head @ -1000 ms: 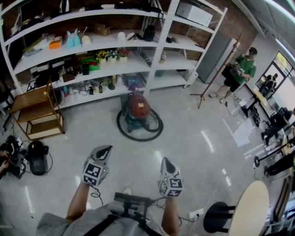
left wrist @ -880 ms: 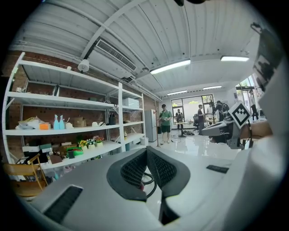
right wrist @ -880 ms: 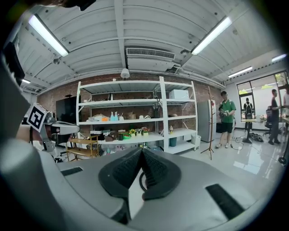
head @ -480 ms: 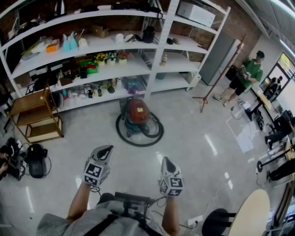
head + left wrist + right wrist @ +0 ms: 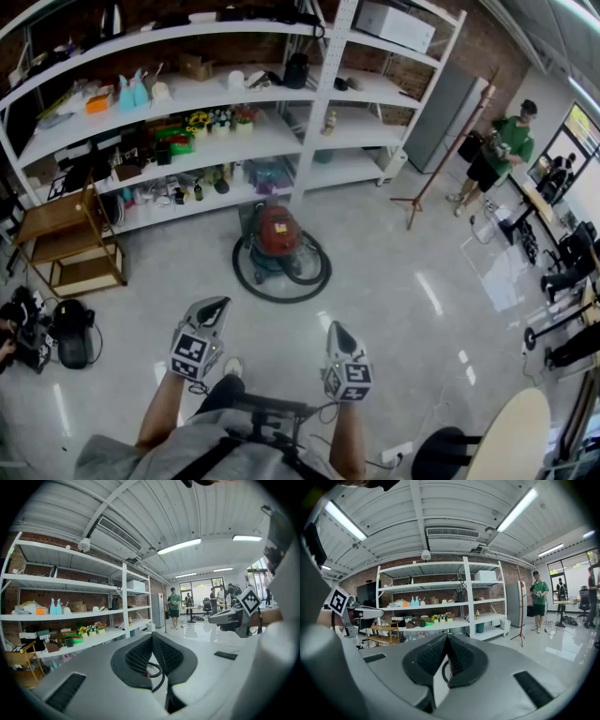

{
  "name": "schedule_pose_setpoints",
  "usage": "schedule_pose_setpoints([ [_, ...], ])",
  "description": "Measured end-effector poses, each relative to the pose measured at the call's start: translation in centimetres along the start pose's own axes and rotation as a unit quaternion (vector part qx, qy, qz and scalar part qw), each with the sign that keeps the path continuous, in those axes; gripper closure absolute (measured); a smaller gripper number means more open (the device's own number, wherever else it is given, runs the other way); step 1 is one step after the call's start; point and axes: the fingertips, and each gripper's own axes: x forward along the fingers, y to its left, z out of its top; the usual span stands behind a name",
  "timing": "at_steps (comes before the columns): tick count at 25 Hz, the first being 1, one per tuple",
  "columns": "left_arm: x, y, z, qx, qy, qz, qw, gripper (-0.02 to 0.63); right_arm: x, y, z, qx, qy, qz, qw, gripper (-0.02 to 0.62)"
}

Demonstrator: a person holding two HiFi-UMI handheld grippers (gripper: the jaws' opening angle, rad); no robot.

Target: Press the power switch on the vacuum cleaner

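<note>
The vacuum cleaner (image 5: 277, 232), a red-topped canister on a dark base, stands on the grey floor in front of the shelves, with its black hose (image 5: 281, 277) coiled in a ring around it. Both grippers are held out at waist height, well short of it. My left gripper (image 5: 219, 301) points towards the vacuum and is shut with nothing in it. My right gripper (image 5: 336, 324) is level with it and also shut and empty. The left gripper view shows the black ribbed pads (image 5: 140, 656) meeting at the tip. So does the right gripper view (image 5: 433, 656).
A tall white shelving unit (image 5: 312, 131) full of small goods runs along the back. A wooden rack (image 5: 66, 239) and a black bag (image 5: 71, 333) are at the left. A person in green (image 5: 502, 145), a leaning wooden stand (image 5: 441, 159), a round table (image 5: 511, 436) and a stool (image 5: 441, 441) are at the right.
The whole view has shifted forward: the shelves and vacuum cleaner sit a little lower and nearer, and a foot now shows below my left gripper. Both grippers keep their pose.
</note>
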Motion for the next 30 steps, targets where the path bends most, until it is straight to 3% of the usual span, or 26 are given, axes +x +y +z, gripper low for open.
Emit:
schedule_pose_setpoints([
  [16,9.5,4.7,2.3,0.000,-0.004,-0.017,0.9999,0.600,8.5,-3.5,2.5,0.003,0.011,-0.018,1.000,0.586],
  [30,20.3,14.4,3.6,-0.002,0.012,-0.029,0.9995,0.600,22.2,-4.3,7.1,0.008,0.021,-0.017,1.000,0.586],
])
